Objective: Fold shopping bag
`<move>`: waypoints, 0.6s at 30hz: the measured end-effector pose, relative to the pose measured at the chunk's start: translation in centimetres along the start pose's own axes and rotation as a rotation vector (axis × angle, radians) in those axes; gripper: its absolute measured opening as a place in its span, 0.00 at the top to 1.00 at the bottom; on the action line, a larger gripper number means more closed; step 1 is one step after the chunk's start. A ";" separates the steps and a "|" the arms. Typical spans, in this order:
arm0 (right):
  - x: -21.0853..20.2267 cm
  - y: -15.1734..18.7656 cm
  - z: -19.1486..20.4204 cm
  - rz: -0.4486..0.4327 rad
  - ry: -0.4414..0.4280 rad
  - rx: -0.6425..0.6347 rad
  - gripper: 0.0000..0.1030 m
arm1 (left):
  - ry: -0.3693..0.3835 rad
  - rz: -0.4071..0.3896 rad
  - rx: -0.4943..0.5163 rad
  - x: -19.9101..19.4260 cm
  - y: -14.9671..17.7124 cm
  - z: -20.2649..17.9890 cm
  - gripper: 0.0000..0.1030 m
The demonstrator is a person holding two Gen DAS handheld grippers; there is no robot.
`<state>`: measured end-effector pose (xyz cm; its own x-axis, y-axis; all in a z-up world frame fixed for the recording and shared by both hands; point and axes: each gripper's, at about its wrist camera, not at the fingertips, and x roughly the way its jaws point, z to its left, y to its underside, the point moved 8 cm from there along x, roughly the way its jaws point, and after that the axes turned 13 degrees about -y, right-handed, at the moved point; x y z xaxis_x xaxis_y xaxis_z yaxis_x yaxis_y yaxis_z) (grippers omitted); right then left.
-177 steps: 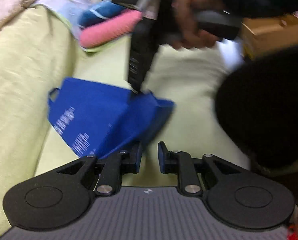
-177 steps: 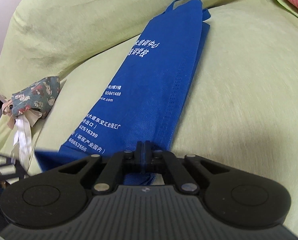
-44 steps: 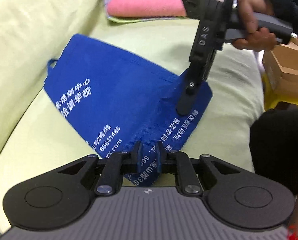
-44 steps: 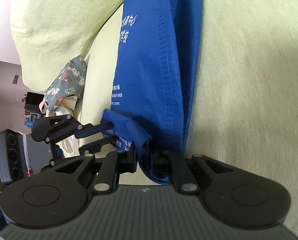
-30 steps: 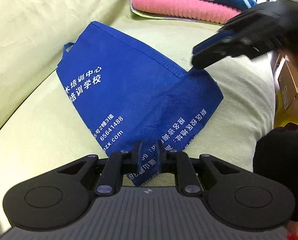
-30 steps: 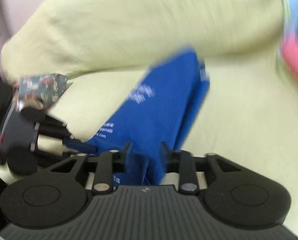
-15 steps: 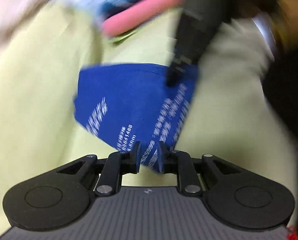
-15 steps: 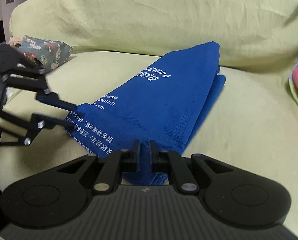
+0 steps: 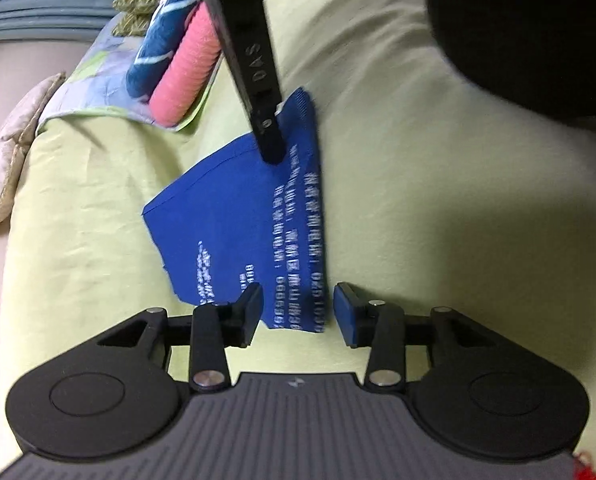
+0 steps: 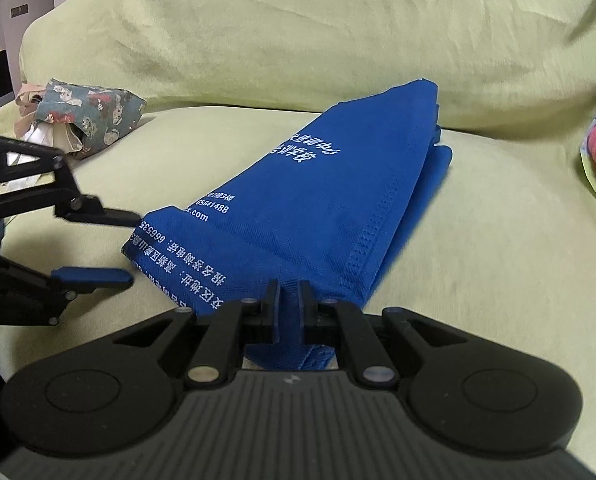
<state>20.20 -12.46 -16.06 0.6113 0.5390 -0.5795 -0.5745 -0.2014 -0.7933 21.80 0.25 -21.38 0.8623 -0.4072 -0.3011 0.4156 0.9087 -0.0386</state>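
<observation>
Nearest the right-hand camera, the right gripper (image 10: pixel 287 306) is clamped tight on the near corner of the blue shopping bag (image 10: pixel 318 200), which lies folded on the yellow-green sofa seat (image 10: pixel 478 240). At nine o'clock the left gripper (image 10: pixel 131 246) has just been opening, its pads clear of the bag's folded end between them, while pink and blue towels (image 9: pixel 181 64) lie beyond.
</observation>
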 end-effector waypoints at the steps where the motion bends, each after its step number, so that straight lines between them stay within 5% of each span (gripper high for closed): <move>1: 0.0 0.0 0.0 -0.001 0.001 -0.001 0.95 | -0.005 -0.002 0.008 0.7 0.0 -0.1 0.57; 3: 0.0 0.1 0.0 -0.004 0.003 -0.002 0.95 | 0.011 -0.019 0.041 1.5 -0.1 -0.7 0.75; 5: 0.1 0.1 0.1 -0.004 0.009 -0.006 0.95 | 0.033 -0.029 0.063 2.0 0.0 -0.9 0.81; 9: 0.0 0.1 0.5 -0.001 0.020 -0.043 0.95 | 0.112 -0.039 -0.008 2.5 0.4 0.0 0.82; 12: -0.1 -0.1 0.9 0.018 0.040 -0.120 0.85 | 0.148 -0.045 -0.021 2.7 0.4 0.4 0.82; 18: -2.7 -0.3 3.4 0.042 0.023 -0.447 0.74 | 0.179 -0.055 -0.030 2.8 0.6 0.7 0.82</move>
<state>16.91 -11.07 -13.65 0.6073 0.5059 -0.6126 -0.3105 -0.5586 -0.7691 24.63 -0.42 -21.52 0.7719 -0.4360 -0.4627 0.4495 0.8890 -0.0877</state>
